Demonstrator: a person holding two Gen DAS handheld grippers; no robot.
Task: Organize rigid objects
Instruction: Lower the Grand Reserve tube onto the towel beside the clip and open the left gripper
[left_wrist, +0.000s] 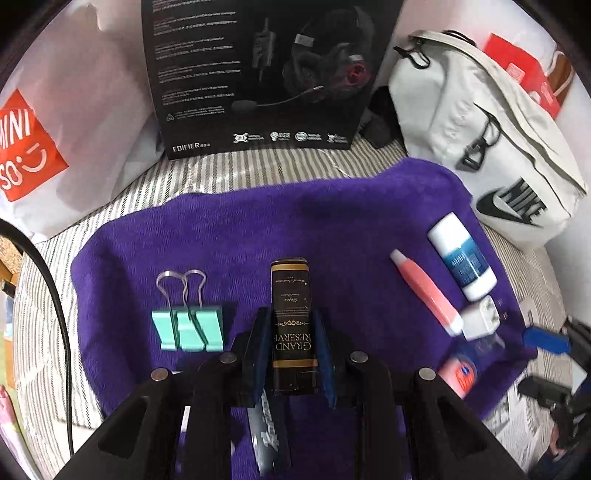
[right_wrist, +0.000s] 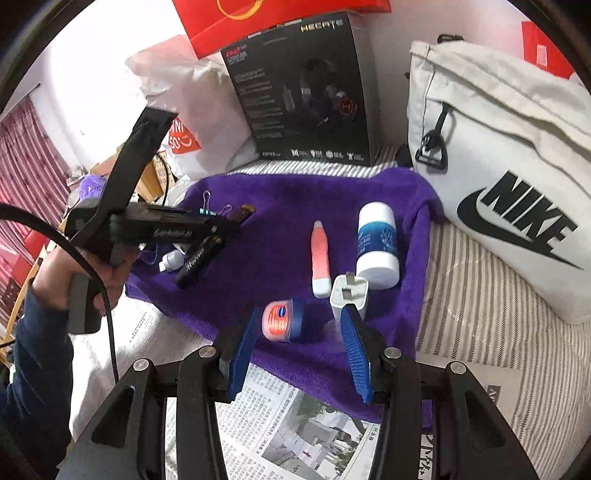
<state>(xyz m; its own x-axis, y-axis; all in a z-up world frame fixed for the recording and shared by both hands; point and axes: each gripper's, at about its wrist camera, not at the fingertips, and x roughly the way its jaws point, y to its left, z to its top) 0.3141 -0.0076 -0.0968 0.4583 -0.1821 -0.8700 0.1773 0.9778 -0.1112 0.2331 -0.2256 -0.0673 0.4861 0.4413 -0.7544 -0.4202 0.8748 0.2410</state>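
My left gripper (left_wrist: 291, 317) is shut on a dark brown "Grand Reserve" box (left_wrist: 293, 295), held over the purple towel (left_wrist: 258, 229). A mint binder clip (left_wrist: 188, 328) lies just left of it. In the right wrist view the left gripper (right_wrist: 236, 218) hangs over the towel's left side, above a black tube (right_wrist: 195, 264) and a small white bottle (right_wrist: 171, 260). My right gripper (right_wrist: 300, 314) is open above the towel's near edge. A small orange-lidded blue jar (right_wrist: 282, 319) lies between its fingers, untouched. Beyond it lie a white charger plug (right_wrist: 349, 295), a pink tube (right_wrist: 319, 258) and a white bottle with a blue label (right_wrist: 376, 243).
A black headset box (right_wrist: 306, 96) stands behind the towel, with a white Nike bag (right_wrist: 498, 166) to the right and a white Miniso bag (left_wrist: 55, 147) to the left. Newspaper (right_wrist: 295, 424) covers the striped bedding (right_wrist: 461, 295) at the front. A black cable (right_wrist: 107, 306) hangs by the person's hand (right_wrist: 92, 273).
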